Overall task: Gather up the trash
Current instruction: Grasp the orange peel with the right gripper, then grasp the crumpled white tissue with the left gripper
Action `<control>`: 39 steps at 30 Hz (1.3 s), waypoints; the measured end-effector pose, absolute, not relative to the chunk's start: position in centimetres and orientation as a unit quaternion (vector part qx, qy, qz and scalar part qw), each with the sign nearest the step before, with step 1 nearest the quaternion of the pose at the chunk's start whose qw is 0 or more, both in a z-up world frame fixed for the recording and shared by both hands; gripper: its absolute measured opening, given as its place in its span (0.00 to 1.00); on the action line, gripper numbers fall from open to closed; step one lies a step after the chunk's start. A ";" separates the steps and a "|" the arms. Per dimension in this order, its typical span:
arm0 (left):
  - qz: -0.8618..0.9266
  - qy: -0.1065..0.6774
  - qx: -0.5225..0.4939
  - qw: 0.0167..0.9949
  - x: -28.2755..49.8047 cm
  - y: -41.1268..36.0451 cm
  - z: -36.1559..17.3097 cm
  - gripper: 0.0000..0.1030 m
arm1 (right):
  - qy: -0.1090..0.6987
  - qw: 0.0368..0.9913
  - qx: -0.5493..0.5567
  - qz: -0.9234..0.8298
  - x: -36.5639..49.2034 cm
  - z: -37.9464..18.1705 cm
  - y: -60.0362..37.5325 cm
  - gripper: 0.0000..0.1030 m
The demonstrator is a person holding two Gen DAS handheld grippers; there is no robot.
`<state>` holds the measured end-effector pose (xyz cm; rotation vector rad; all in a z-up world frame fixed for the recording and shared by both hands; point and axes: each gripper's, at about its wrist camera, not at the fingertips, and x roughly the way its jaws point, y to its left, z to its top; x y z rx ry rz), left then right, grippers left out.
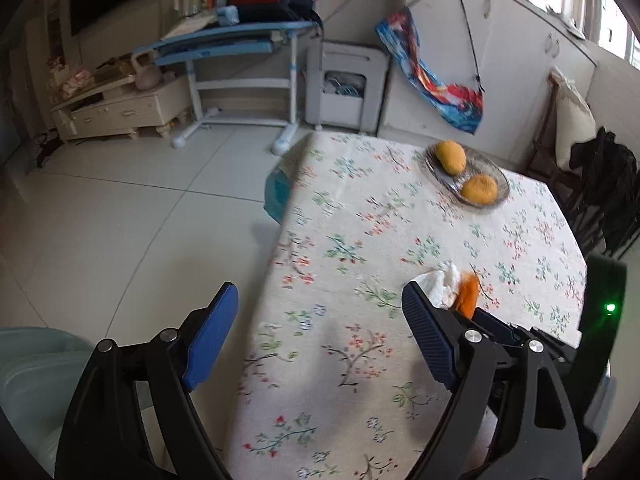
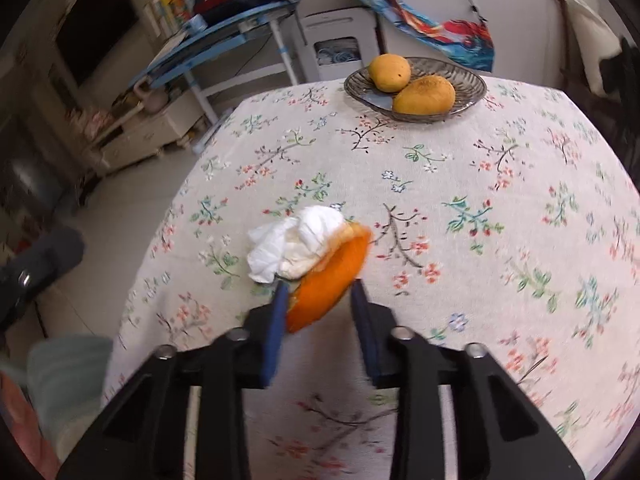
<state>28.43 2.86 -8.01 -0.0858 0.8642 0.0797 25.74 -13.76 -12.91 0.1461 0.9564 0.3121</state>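
My right gripper (image 2: 318, 292) is shut on an orange fruit peel (image 2: 330, 284) with a crumpled white tissue (image 2: 294, 242) bunched against its far side, held just above the flowered tablecloth (image 2: 460, 184). The same peel (image 1: 467, 292) and tissue (image 1: 440, 284) show in the left wrist view, behind my left gripper's right finger. My left gripper (image 1: 320, 312) is open and empty over the table's left edge, near the front.
A glass dish (image 2: 472, 84) with two mangoes (image 2: 424, 96) stands at the far side of the table; it also shows in the left wrist view (image 1: 500, 176). A pale green seat (image 1: 36, 372) is at lower left. Tiled floor (image 1: 140, 208) lies left of the table.
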 end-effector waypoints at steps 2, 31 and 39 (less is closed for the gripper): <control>0.026 0.428 -0.027 0.903 29.1 1.7 -8.6 0.78 | 0.469 0.867 0.046 0.159 25.3 -12.7 -14.8 0.19; -0.051 0.466 0.073 0.880 34.8 -5.9 -14.0 0.78 | 0.479 0.861 0.042 0.163 24.3 -12.7 -18.9 0.39; -0.062 0.466 0.082 0.879 34.9 -6.8 -14.4 0.75 | 0.479 0.862 0.036 0.164 24.3 -12.7 -18.9 0.37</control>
